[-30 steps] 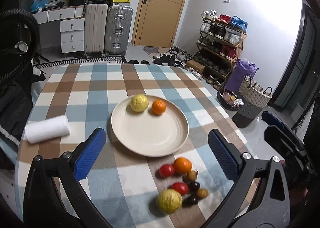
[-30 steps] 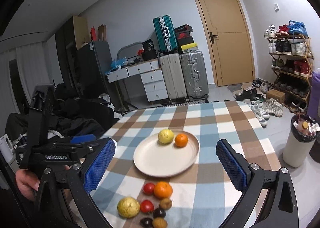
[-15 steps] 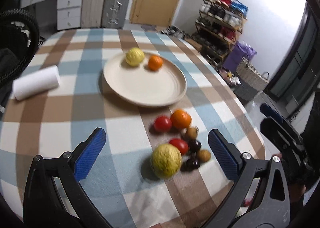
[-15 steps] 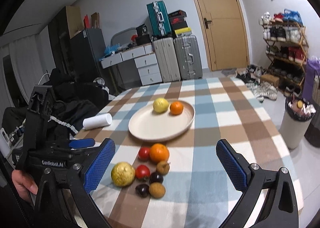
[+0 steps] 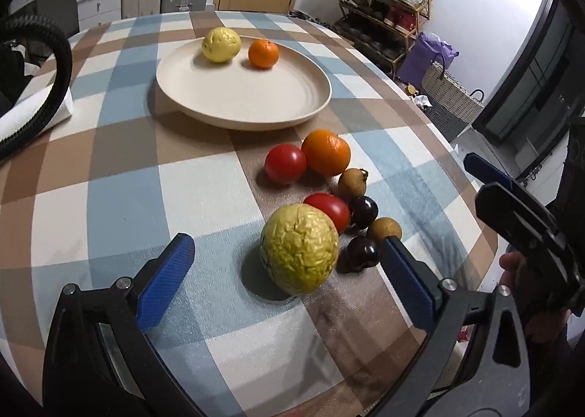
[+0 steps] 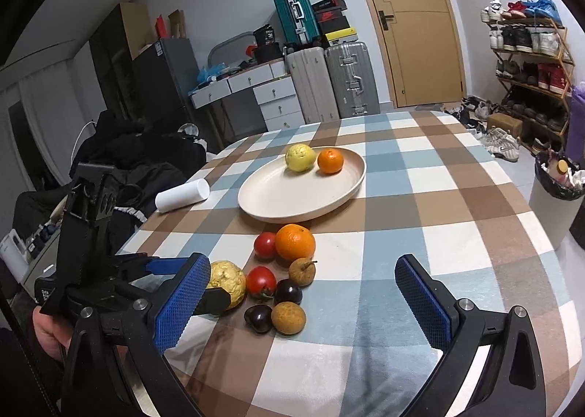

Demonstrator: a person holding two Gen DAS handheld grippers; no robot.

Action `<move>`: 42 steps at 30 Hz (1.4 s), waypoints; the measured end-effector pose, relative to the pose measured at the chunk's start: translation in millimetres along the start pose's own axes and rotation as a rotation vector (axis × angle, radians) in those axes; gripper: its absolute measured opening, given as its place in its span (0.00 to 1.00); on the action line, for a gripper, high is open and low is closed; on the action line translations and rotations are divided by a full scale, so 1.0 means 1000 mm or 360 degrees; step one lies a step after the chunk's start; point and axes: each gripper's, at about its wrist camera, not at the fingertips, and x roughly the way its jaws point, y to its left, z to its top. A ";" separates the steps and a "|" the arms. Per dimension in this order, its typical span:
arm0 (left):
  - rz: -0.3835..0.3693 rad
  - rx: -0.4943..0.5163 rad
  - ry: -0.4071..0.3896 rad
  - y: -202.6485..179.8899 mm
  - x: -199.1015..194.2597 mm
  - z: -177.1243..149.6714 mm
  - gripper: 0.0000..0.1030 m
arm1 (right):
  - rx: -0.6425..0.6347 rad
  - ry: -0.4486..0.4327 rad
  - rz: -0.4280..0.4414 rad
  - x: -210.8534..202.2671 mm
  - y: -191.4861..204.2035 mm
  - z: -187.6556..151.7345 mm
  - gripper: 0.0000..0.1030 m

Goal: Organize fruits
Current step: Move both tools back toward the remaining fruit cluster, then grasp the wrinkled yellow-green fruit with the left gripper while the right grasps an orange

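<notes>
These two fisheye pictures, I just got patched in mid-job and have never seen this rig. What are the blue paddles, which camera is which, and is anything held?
No robot arm here: a person holds a two-finger gripper in each hand, with a camera on each. The blue pads are gripper fingers. The left wrist view shows the left gripper open around a wrinkled yellow fruit, nothing clamped. The right wrist view shows the right gripper, open and empty. On the checked tablecloth, a plate carries two fruits; more fruit lies loose in front.
</notes>
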 end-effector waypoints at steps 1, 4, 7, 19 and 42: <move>-0.0006 0.0002 0.0002 0.001 0.001 0.000 0.93 | 0.0005 0.0005 0.0005 0.002 -0.001 -0.001 1.00; -0.0037 0.0018 0.0021 0.002 0.004 0.001 0.83 | 0.0028 0.0021 0.0017 0.007 -0.003 -0.003 1.00; -0.0069 0.0054 0.0036 0.001 0.005 0.001 0.73 | 0.0041 0.0029 0.0027 0.008 -0.007 -0.005 1.00; -0.0120 0.0130 0.0051 -0.001 0.008 -0.002 0.41 | 0.0088 0.0041 0.0020 0.009 -0.018 -0.009 1.00; -0.0185 -0.0040 -0.0095 0.047 -0.020 -0.010 0.41 | 0.0075 0.0225 0.0108 0.063 -0.014 0.022 1.00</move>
